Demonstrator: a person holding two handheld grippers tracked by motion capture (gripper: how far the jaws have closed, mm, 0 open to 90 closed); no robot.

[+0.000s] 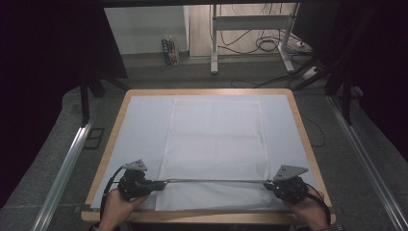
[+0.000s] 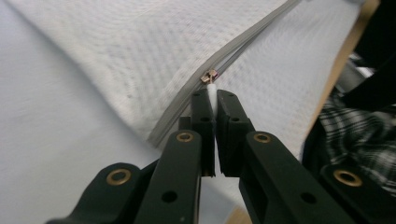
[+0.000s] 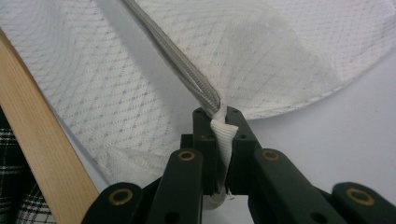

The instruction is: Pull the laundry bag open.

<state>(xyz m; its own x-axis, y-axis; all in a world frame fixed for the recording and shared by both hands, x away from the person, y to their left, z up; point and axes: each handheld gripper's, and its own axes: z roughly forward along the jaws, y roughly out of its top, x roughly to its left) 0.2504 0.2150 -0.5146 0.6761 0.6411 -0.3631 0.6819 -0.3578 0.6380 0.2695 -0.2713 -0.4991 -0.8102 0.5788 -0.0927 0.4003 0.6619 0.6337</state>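
Observation:
A white mesh-patterned cloth cover (image 1: 216,139) lies flat on the table, with a grey zipper (image 1: 211,181) stretched taut along its near edge. At the zipper's left end, my left gripper (image 1: 159,183) is shut on the white pull tab, just behind the brass slider (image 2: 209,75); its jaws (image 2: 212,95) pinch the tab tightly. My right gripper (image 1: 267,185) holds the zipper's right end. There its jaws (image 3: 218,112) are shut on a fold of white fabric where the grey zipper (image 3: 187,70) ends. Both hands sit near the table's front edge.
A pale sheet (image 1: 144,125) covers the wooden table (image 1: 207,91), whose edge (image 3: 37,149) runs close beside my right gripper. A plaid sleeve (image 2: 359,135) is near the left gripper. Beyond the table stand a metal frame (image 1: 250,29) and floor cables (image 1: 269,45).

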